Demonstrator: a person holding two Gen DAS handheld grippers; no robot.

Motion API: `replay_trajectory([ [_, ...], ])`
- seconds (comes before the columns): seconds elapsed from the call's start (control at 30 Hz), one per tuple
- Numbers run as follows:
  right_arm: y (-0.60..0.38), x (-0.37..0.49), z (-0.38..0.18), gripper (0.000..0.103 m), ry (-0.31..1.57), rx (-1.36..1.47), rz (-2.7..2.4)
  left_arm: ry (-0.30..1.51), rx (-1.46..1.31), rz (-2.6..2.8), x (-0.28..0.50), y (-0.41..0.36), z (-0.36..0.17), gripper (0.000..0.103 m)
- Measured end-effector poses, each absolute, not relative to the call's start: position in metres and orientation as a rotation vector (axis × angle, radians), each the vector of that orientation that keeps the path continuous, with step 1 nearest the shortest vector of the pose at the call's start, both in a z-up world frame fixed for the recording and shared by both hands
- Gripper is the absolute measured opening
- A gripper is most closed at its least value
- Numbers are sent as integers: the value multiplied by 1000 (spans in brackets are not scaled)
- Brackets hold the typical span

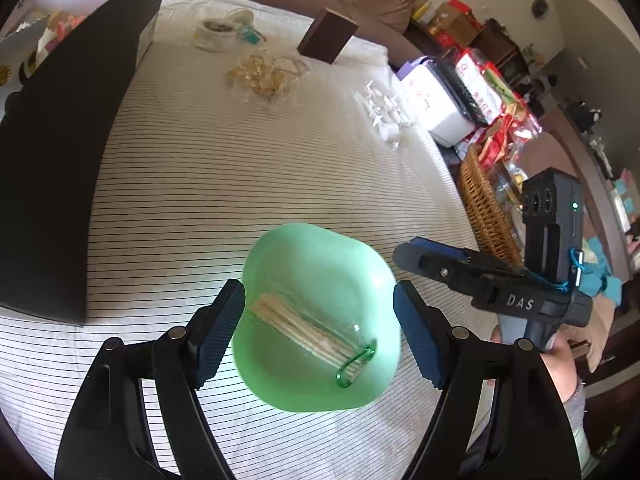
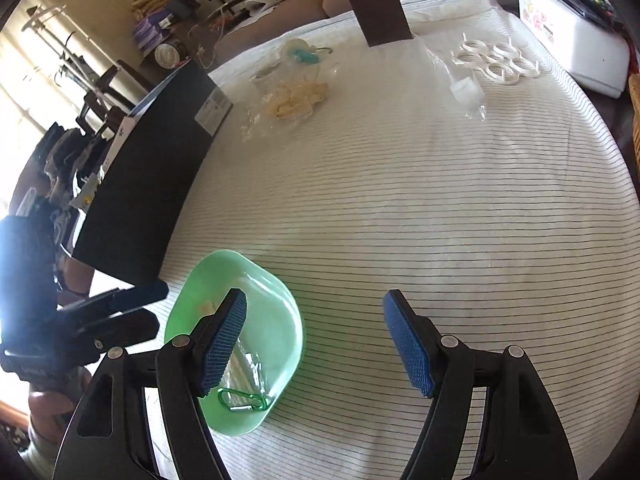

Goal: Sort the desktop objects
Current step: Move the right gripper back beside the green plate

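A light green dish (image 1: 320,280) sits on the striped tablecloth (image 1: 240,180). In it lie a clear bag of pale sticks (image 1: 296,326) and a green carabiner (image 1: 356,366). My left gripper (image 1: 319,324) is open, its blue pads either side of the dish, above it. My right gripper (image 2: 316,344) is open and empty just right of the dish (image 2: 276,320); the carabiner (image 2: 242,400) shows there too. The right gripper also shows in the left wrist view (image 1: 460,268). Farther back lie white rings (image 2: 496,60), a bag of yellow clips (image 2: 296,98) and a teal item (image 2: 302,54).
A large black box (image 1: 60,152) stands along the table's left side. A small brown box (image 1: 326,36) stands at the far edge. A white case (image 1: 434,100) and a wicker basket (image 1: 480,204) sit off the right edge.
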State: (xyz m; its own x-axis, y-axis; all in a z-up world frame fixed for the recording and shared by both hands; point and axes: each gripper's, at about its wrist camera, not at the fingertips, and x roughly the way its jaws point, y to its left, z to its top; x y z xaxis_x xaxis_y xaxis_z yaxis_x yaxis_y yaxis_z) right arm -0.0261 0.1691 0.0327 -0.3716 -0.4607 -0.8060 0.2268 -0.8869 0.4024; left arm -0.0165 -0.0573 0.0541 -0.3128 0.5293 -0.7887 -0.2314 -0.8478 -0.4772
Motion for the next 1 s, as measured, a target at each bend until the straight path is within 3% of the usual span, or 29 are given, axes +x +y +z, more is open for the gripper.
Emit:
replay_trajectory([
  [0.27, 157, -20, 15, 72, -240, 1521, -2224, -213, -1591, 2207, -6, -58, 35, 70],
  [0.47, 161, -14, 16, 61, -230, 1543, -2239, -166, -1641, 2209, -2, -66, 27, 43],
  [0.57, 158, -5, 15, 44, -248, 1558, -2176, -136, -1650, 2213, 0, -66, 26, 21],
  [0.63, 148, 0, 12, 39, -235, 1561, -2133, -169, -1649, 2178, 2, -63, 26, 20],
  [0.77, 135, -1, 16, 38, -140, 1521, -2178, -108, -1627, 2183, 9, -49, 28, 20],
  [0.87, 144, -11, 18, 38, -178, 1489, -2232, -199, -1621, 2111, 10, -47, 26, 20],
  [1.0, 155, -19, 13, 38, -263, 1507, -2230, -186, -1613, 2138, 9, -43, 27, 20],
])
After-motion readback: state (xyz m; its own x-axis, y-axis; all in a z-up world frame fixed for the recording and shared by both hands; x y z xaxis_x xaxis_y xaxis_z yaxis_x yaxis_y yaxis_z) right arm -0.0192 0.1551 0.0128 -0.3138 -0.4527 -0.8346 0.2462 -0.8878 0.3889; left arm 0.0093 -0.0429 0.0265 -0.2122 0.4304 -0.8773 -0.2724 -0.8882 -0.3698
